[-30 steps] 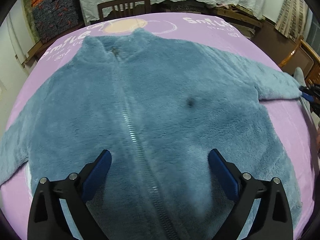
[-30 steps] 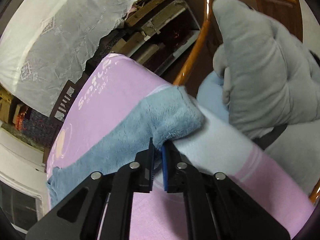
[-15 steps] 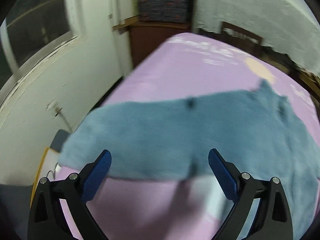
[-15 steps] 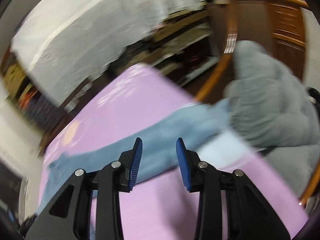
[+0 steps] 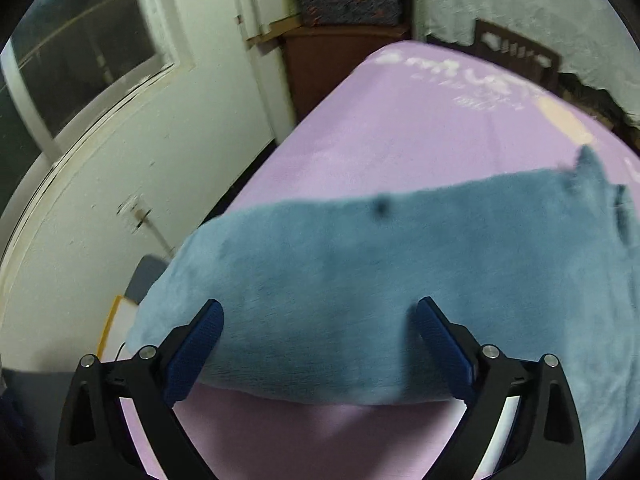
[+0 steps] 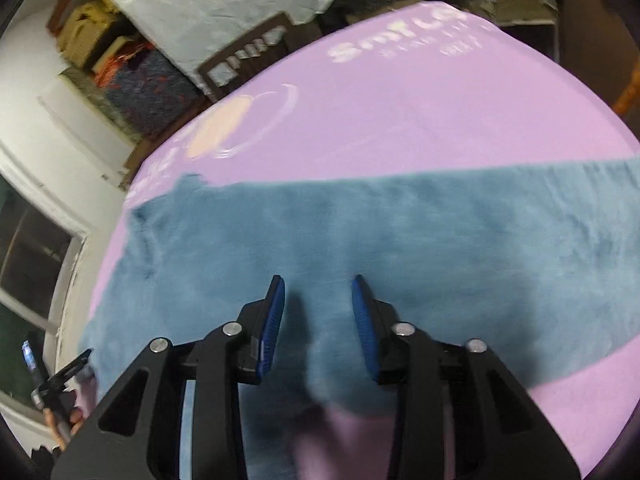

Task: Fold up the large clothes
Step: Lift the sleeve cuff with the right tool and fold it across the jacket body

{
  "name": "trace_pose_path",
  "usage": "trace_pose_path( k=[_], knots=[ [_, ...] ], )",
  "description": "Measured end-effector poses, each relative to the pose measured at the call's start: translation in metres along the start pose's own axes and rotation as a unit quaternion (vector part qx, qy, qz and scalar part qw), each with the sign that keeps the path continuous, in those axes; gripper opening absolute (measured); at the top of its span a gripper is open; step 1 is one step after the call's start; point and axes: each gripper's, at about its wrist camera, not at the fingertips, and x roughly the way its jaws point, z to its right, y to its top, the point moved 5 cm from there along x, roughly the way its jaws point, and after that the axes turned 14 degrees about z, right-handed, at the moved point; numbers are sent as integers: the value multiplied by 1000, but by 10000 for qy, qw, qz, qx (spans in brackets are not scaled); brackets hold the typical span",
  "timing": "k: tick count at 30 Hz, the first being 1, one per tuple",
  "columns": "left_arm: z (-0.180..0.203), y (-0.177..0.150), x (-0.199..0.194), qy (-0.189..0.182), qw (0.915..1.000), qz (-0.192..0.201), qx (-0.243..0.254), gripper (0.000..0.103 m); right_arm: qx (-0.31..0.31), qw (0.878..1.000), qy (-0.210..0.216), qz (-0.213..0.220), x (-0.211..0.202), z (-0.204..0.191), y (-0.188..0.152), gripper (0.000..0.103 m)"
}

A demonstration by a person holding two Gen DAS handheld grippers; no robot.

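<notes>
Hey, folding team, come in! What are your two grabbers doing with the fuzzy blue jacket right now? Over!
Left gripper open, over the blue fleece jacket. Right gripper open above it too, holding nothing. Jacket spread on purple cover. Nothing in the way.

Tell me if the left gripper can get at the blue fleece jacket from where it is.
Probably yes. The left gripper is open, and the blue fleece jacket lies flat on the purple cover right ahead of its fingers, with nothing between them.

Both fisheye views are being dimly lit, blurred by motion and bent at dark vignetted edges, while soft shadows are being cast beneath each gripper's fingers.
</notes>
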Motion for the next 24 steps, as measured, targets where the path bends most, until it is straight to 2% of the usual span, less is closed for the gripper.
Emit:
trace_pose_path(
  k=[3,5,9,11,15,19,21,24],
  knots=[
    [42,14,-16,-356,9988,188,265,97,157,9985,-430,315,-10,26,13,21],
    [84,25,-22,-732,9959,250,459,97,406,9950,-733,549,-17,51,25,21],
    [154,31,-24,-1285,9888,235,718,97,614,9892,-1009,867,-34,74,38,22],
    [181,26,-16,-1423,9860,145,860,97,696,9884,-939,967,-42,80,42,30],
    [195,1,8,-1412,9849,-126,999,99,970,9853,-1065,918,-47,99,43,35],
    [185,1,14,-1499,9856,-97,780,100,1342,9830,-918,848,-46,111,41,33],
    [183,1,14,-1460,9858,-39,828,100,1297,9821,-1000,927,-53,110,42,35],
    [180,-2,12,-1451,9859,-10,833,100,1277,9808,-754,1267,-85,99,50,35]
  ],
)
